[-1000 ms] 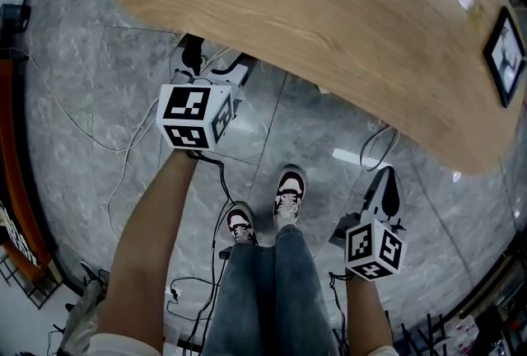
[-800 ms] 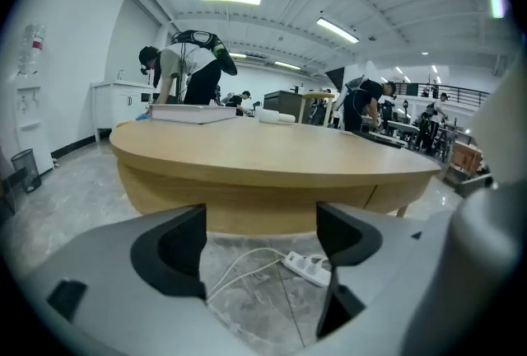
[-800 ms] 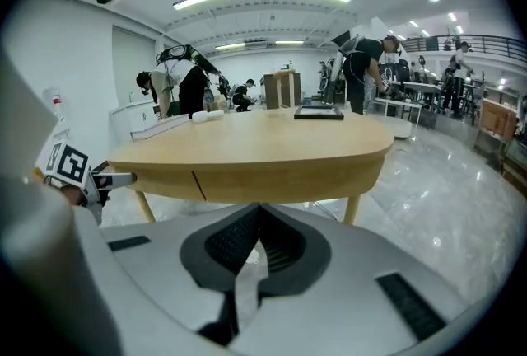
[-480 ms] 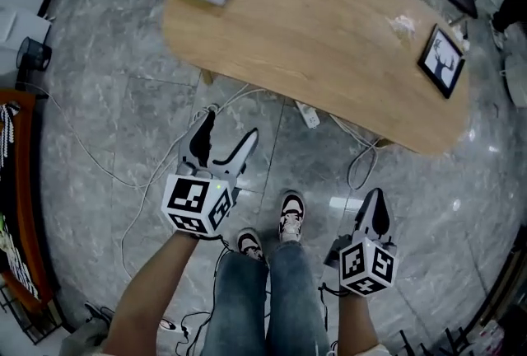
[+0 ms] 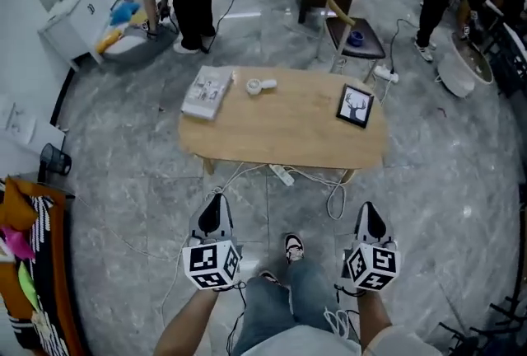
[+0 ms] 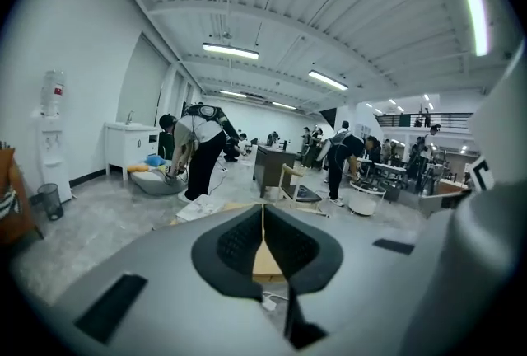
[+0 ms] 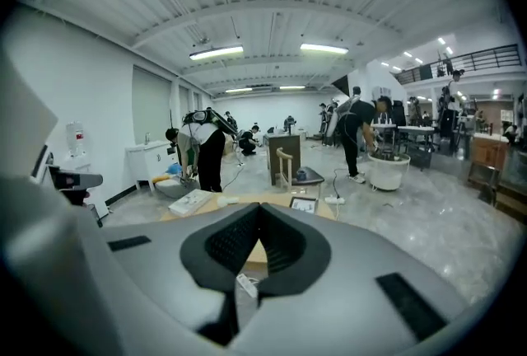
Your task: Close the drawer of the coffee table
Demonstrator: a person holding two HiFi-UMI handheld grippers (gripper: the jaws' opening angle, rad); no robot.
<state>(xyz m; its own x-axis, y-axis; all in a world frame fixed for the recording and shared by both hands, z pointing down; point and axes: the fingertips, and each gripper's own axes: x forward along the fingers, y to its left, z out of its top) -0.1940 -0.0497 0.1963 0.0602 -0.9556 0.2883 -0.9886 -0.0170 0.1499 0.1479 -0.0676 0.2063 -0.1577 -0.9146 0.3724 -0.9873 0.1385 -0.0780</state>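
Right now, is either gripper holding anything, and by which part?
Nothing is held: left gripper and right gripper are both shut and empty, short of the coffee table.

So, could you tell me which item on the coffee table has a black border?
The picture frame at the right end; the magazine at the left and the small white object are pale.

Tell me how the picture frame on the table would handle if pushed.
The frame looks thin and flat, so it is probably light and stiff. It seems propped up near the table edge, so a push might tip it over. The framed print may sit under glass, so it is possibly fragile.
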